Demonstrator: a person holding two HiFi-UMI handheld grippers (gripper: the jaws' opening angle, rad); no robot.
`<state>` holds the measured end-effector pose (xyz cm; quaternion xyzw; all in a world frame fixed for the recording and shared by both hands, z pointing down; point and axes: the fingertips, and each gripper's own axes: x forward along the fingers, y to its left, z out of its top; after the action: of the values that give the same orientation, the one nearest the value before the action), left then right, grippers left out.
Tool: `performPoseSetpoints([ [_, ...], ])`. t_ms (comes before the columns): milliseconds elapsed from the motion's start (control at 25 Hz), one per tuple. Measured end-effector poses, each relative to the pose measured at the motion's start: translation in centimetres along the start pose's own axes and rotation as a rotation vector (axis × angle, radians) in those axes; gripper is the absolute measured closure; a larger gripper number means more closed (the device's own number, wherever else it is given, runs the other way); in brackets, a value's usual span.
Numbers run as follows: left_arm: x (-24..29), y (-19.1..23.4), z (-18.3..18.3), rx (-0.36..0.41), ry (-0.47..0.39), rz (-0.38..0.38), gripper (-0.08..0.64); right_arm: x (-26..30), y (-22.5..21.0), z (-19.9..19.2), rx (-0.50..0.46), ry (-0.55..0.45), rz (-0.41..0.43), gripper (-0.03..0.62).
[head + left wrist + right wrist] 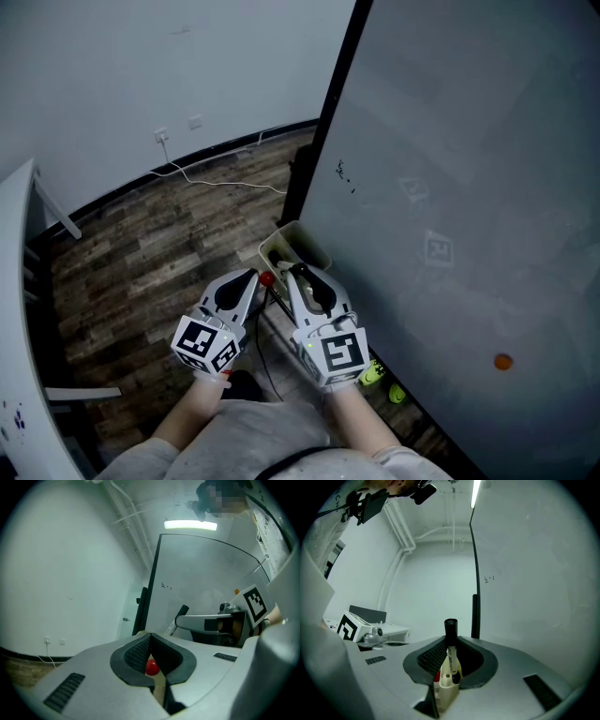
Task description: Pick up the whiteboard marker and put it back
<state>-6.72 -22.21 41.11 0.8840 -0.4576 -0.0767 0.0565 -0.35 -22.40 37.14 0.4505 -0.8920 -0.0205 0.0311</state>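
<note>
Whiteboard marker [451,660] — slim white barrel, black cap — stands clamped between the right gripper's [450,639] ribbed dark pads, just above the cream plastic holder [277,236] at the whiteboard's [469,187] near-left corner. The left gripper's [150,638] jaws are pressed together, empty.

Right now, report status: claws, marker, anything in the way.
Left claw shut, empty. Right claw shut on whiteboard marker, black cap forward. Beige holder just ahead; red cap close beside the claw tips.
</note>
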Motion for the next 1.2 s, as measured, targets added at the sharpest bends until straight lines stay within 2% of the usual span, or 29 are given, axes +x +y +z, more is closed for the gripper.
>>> performPoseSetpoints([
  [320, 0.1, -0.3, 0.7, 0.003, -0.004, 0.004, 0.545, -0.1, 0.1, 0.2, -0.005, -0.024, 0.014, 0.518],
  [640, 0.1, -0.2, 0.8, 0.012, -0.016, -0.001, 0.545, 0.0, 0.1, 0.5, -0.006, 0.008, 0.004, 0.518],
  [1200, 0.1, -0.1, 1.1, 0.011, -0.022, -0.001, 0.545, 0.2, 0.6, 0.5, 0.000, -0.011, 0.028, 0.518],
])
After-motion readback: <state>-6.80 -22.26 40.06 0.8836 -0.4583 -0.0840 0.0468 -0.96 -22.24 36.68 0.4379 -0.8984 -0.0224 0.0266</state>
